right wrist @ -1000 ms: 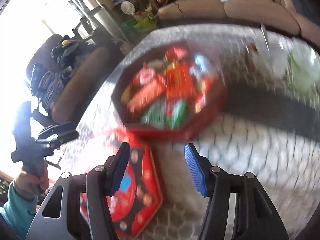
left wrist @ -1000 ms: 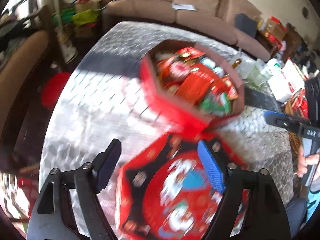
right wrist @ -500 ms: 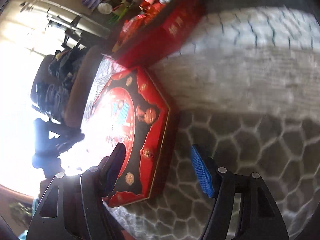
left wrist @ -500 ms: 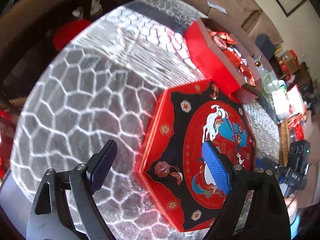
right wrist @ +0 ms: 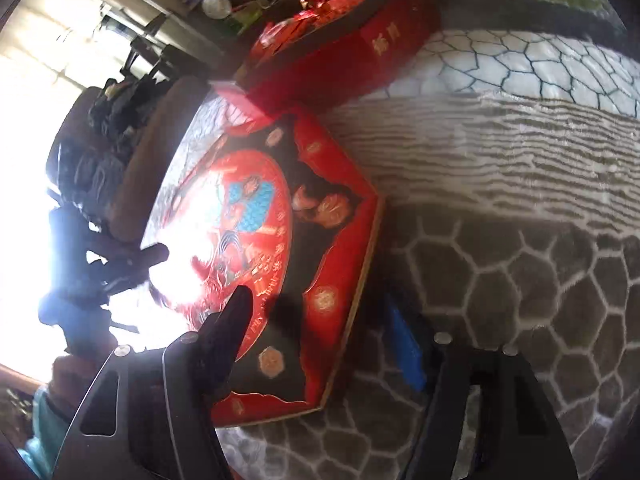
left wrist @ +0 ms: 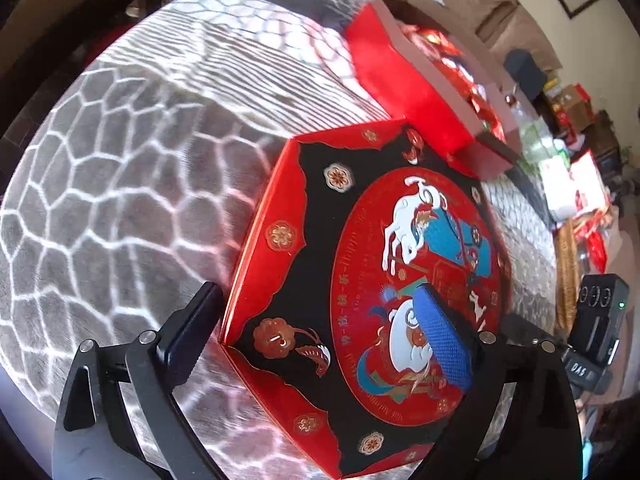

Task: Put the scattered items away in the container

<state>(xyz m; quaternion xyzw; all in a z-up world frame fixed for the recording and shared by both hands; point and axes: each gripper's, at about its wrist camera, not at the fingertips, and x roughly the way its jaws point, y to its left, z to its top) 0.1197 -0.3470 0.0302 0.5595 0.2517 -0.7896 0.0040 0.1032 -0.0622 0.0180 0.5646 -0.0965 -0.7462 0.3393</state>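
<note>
So both claws are down at the red lid (left wrist: 360,300), the flat six-sided one with the black border and the round picture in the middle, lying face up on the honeycomb-pattern tablecloth (left wrist: 100,200). The left gripper (left wrist: 316,340) has its jaws spread wide and widening right now, straddling the lid's 9 o'clock edge: the dark finger (left wrist: 192,332) sits just outside that edge over the cloth, the blue-padded finger (left wrist: 444,344) hangs over the picture, and neither one is pressing on anything. From the right wrist camera, the right gripper (right wrist: 320,340) is also released, jaws apart around the lid's 3 o'clock edge, with the dark finger (right wrist: 228,328) over the lid's face and the blue pad (right wrist: 404,352) out past the rim above the cloth; can't tell if it touches the rim. The red box (left wrist: 404,80), full of red-wrapped snacks (left wrist: 452,56), sits at about 1 o'clock from the lid in the left view, its near corner right up against the lid, maybe overlapping it a bit. The box is the only thing crowding the lid. Off at 3 o'clock there's cluttered packaging and a wicker basket (left wrist: 566,264), plus a brown sofa (left wrist: 500,12) beyond the table at 12.
</note>
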